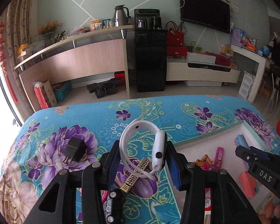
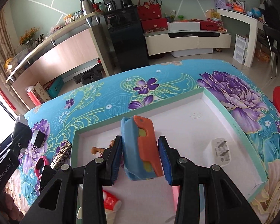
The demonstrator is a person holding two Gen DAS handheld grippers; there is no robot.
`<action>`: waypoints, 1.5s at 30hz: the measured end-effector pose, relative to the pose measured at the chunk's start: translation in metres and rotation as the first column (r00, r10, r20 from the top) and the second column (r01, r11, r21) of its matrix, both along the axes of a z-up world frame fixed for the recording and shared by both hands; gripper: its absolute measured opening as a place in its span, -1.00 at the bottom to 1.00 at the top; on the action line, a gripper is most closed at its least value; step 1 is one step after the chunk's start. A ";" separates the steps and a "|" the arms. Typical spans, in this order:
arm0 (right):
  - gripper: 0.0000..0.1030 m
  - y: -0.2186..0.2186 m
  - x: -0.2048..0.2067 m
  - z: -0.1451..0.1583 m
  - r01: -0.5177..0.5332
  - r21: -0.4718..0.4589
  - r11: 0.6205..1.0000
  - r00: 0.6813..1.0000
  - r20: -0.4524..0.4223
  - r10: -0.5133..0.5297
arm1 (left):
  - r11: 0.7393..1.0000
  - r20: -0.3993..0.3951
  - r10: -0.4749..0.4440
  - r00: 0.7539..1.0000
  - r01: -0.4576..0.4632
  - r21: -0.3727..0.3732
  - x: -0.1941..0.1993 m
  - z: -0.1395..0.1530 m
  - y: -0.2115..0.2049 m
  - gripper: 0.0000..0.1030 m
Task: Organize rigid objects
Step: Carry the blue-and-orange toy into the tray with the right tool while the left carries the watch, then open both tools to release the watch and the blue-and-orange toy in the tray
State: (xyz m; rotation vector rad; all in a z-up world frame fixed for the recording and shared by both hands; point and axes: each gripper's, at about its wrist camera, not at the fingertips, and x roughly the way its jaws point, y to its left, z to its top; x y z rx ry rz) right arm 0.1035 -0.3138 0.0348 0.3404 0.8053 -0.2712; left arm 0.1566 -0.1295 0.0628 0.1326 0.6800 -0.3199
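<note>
Over the tray [image 2: 233,130], right jaws grip a blue-orange toy [image 2: 140,145]; left jaws clasp a watch [image 1: 158,149].

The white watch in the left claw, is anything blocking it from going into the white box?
Nothing visible does. The left gripper holds the white watch above the flowered cloth, left of the white box. Only the box's low rim lies between. The right gripper holds a blue-and-orange toy over the box.

Between the left jaws is a white watch [image 1: 159,150]. Between the right jaws is a blue and orange toy [image 2: 141,150]. Under both lies a blue cloth [image 1: 95,117] with purple flowers.
</note>
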 end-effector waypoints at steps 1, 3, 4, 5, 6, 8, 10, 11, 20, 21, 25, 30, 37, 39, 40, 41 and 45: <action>-0.22 -0.005 -0.003 0.000 0.008 0.008 1.000 1.000 0.003 -0.008 | 1.000 -0.008 -0.017 1.000 0.017 0.001 0.000 -0.003 -0.007 -0.04; -0.22 -0.013 -0.006 0.000 0.023 0.019 1.000 1.000 0.007 -0.024 | 0.999 -0.024 -0.043 0.999 0.043 0.004 0.001 -0.011 -0.019 -0.04; -0.22 -0.016 -0.007 0.000 0.029 0.024 0.999 1.000 0.008 -0.029 | 0.999 -0.037 -0.050 0.998 0.050 0.008 0.002 -0.015 -0.024 -0.04; -0.22 -0.019 -0.008 -0.001 0.032 0.031 0.999 0.999 0.009 -0.032 | 0.998 -0.045 -0.056 0.997 0.056 0.008 0.004 -0.018 -0.028 -0.04; -0.22 -0.020 -0.009 -0.001 0.033 0.037 0.999 0.999 0.009 -0.034 | 0.998 -0.056 -0.062 0.997 0.062 0.005 0.005 -0.022 -0.031 -0.04; -0.22 -0.023 -0.009 -0.004 0.032 0.048 0.998 0.999 0.006 -0.032 | 0.998 -0.083 -0.069 0.994 0.069 0.002 0.007 -0.031 -0.035 -0.04; -0.22 -0.023 -0.008 -0.006 0.028 0.053 0.998 1.000 0.000 -0.028 | 0.997 -0.094 -0.070 0.993 0.071 0.015 0.008 -0.038 -0.039 -0.04; -0.22 -0.024 -0.008 -0.007 0.025 0.056 0.998 1.000 -0.003 -0.025 | 0.997 -0.094 -0.072 0.993 0.075 0.024 0.008 -0.040 -0.041 -0.04; -0.22 -0.027 -0.004 -0.017 0.016 0.087 0.996 1.000 -0.019 -0.014 | 0.993 -0.131 -0.100 0.986 0.106 0.042 0.008 -0.054 -0.055 -0.03; -0.22 -0.027 -0.004 -0.018 0.016 0.086 0.996 1.000 -0.023 -0.015 | 0.993 -0.136 -0.100 0.986 0.106 0.043 0.009 -0.056 -0.055 -0.03; -0.22 -0.028 -0.003 -0.022 0.018 0.087 0.996 0.999 -0.040 -0.015 | 0.994 -0.151 -0.096 0.984 0.103 0.038 0.010 -0.059 -0.056 -0.03; -0.22 -0.025 0.001 -0.026 0.005 0.087 0.996 0.998 -0.056 0.000 | 0.994 -0.158 -0.091 0.983 0.100 0.050 0.011 -0.063 -0.058 -0.02; -0.21 -0.024 0.002 -0.028 0.004 0.081 0.997 0.997 -0.072 0.002 | 0.992 -0.159 -0.107 0.981 0.116 0.048 0.009 -0.064 -0.062 -0.01; -0.21 -0.024 0.002 -0.029 0.005 0.079 0.997 0.997 -0.075 0.001 | 0.992 -0.165 -0.109 0.980 0.117 0.040 0.009 -0.064 -0.061 -0.01; -0.20 -0.024 0.002 -0.029 0.005 0.077 0.997 0.997 -0.077 0.000 | 0.992 -0.168 -0.107 0.980 0.116 0.040 0.010 -0.064 -0.061 -0.01; -0.20 -0.024 0.002 -0.028 0.005 0.075 0.997 0.997 -0.078 0.001 | 0.993 -0.171 -0.104 0.980 0.113 0.041 0.010 -0.065 -0.061 0.00; -0.20 -0.022 0.003 -0.027 0.003 0.062 0.998 0.997 -0.080 0.002 | 0.993 -0.183 -0.107 0.977 0.116 0.036 0.010 -0.066 -0.061 0.00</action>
